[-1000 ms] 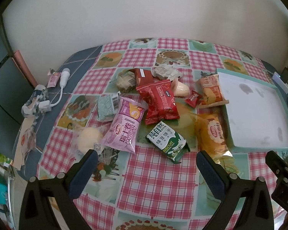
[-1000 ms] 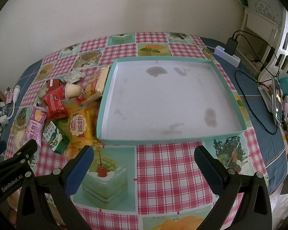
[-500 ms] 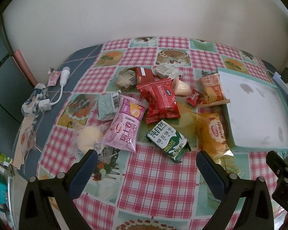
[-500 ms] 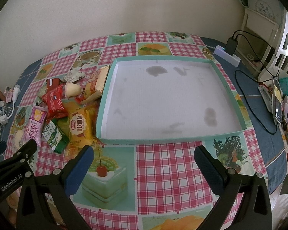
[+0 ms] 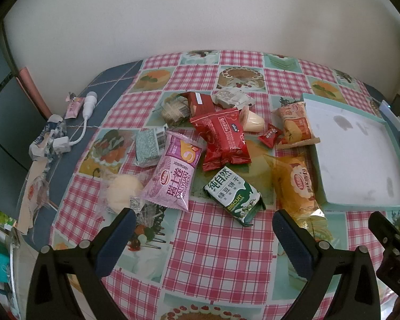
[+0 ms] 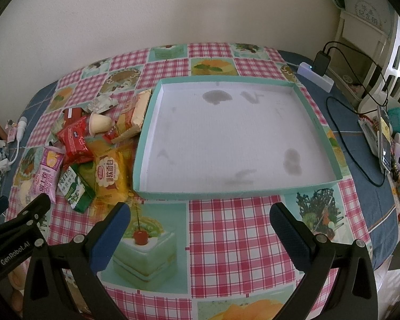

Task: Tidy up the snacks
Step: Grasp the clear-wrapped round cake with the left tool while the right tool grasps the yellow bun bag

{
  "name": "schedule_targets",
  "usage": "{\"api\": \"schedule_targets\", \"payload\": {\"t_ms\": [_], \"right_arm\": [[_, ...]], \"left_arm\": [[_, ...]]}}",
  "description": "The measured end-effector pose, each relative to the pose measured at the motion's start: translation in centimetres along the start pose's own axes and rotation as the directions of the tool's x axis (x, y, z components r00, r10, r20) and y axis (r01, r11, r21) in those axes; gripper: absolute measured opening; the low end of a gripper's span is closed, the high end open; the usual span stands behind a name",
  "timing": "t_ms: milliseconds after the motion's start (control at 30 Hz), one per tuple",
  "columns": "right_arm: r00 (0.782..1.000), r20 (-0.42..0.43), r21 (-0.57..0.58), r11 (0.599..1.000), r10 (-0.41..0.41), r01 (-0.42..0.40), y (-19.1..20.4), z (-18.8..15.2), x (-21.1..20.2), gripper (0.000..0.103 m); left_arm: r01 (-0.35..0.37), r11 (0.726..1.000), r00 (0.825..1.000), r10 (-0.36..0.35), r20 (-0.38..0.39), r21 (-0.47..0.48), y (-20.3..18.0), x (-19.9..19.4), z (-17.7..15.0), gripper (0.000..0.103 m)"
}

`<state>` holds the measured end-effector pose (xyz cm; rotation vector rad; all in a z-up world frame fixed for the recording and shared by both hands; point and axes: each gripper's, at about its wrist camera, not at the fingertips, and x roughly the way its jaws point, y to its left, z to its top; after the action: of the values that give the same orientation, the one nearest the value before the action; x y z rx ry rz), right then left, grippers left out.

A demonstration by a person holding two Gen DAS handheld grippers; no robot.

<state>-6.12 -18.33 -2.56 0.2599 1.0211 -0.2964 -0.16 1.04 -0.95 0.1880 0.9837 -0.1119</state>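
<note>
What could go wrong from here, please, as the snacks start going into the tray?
1. The snacks overlap: the red packet lies against the pink roll packet and green biscuit pack, so a grab may drag its neighbours.
2. The yellow bread bag lies beside the tray's wall; lifting it could nudge the tray.
3. The pudding cup lies on its side and might roll if bumped.
Both the left gripper and right gripper are open and empty.

Snack packets (image 5: 221, 144) heaped — beside empty tray (image 6: 317, 112).

Plain cream wall (image 6: 173, 8) behind table (image 6: 226, 229); white shelf unit (image 6: 386, 53) at right.
</note>
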Motion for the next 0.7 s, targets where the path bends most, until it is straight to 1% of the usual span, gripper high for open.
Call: {"api": "schedule_targets", "payload": {"t_ms": [200, 400, 467, 567, 700], "right_arm": [[1.0, -0.008, -0.001, 1.0, -0.004, 0.004, 0.1, -0.1, 0.1, 0.103], [1.0, -0.017, -0.002, 1.0, -0.01, 0.01, 0.2, -0.2, 0.2, 0.103], [1.0, -0.019, -0.001, 1.0, -0.008, 0.008, 0.4, 0.0, 0.1, 0.103], [1.0, -0.016, -0.007, 1.0, 0.017, -0.017, 1.0, 0.8, -0.1, 0.103], [0.998, 0.011, -0.018, 0.998, 0.055, -0.055, 2.4, 2.5, -0.6, 0.103]], "left_arm": [[0.004, 1.0, 1.0, -0.004, -0.002, -0.005, 0.0, 0.2, -0.2, 0.103], [0.031, 0.999, 0.999, -0.031, -0.016, -0.029, 0.8, 0.4, -0.3, 0.103], [0.042, 0.998, 0.999, -0.042, -0.011, -0.054, 1.7, 0.3, 0.1, 0.103], [0.045, 0.991, 0.999, -0.046, -0.008, -0.126, 4.0, 0.5, 1.2, 0.103], [0.06, 0.975, 0.998, -0.06, 0.008, -0.214, 7.5, 0.6, 2.4, 0.103]]}}
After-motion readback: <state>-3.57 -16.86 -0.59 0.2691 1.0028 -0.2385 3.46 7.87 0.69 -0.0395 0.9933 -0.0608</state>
